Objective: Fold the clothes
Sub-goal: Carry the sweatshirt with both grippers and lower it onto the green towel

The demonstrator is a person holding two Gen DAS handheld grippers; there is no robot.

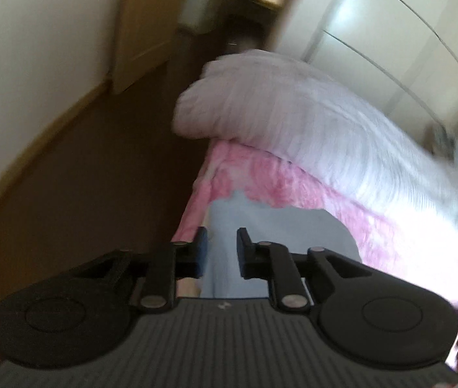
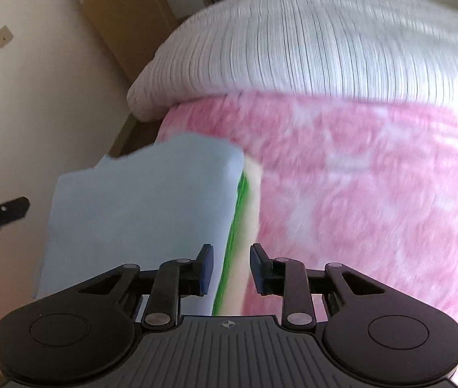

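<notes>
A folded light-blue garment (image 2: 144, 207) lies at the left edge of the bed on the pink blanket (image 2: 358, 177). Under it a green garment (image 2: 237, 223) and a cream one (image 2: 251, 200) show at its right edge. My right gripper (image 2: 231, 266) is open and empty, just above the stack's near right edge. My left gripper (image 1: 221, 252) is open and empty above the same light-blue garment (image 1: 261, 226); its tip also shows at the far left of the right wrist view (image 2: 8, 208). Both views are motion-blurred.
A white ribbed duvet (image 2: 326, 45) is bunched across the far side of the bed. A brown floor (image 1: 83, 177) runs left of the bed beside a cream wall (image 2: 34, 97). A wooden door (image 2: 122, 16) and white wardrobe doors (image 1: 390, 32) stand beyond.
</notes>
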